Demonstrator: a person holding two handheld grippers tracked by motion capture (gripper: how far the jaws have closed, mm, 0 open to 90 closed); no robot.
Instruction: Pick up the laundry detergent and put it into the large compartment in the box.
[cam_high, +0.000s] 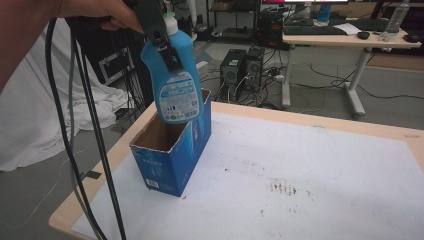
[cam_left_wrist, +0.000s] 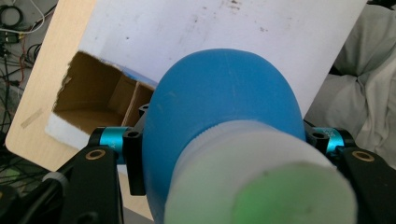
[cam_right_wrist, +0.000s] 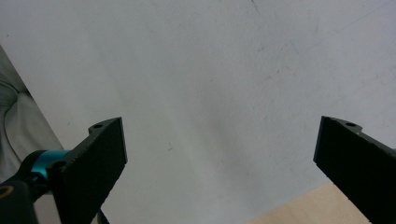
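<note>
Upper left of the high view: my left gripper (cam_high: 167, 47) is clamped on the blue detergent bottle (cam_high: 175, 82), hanging over the open blue carton (cam_high: 172, 165); base probably just inside. Right gripper (cam_right_wrist: 219, 154) spread, empty. Next: lower straight down.

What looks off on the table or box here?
The white table cover carries dark brown smudges right of the blue box. The box's top is open, with a ragged rim. The blue bottle, clamped in the left tool, hangs tilted above it.
</note>
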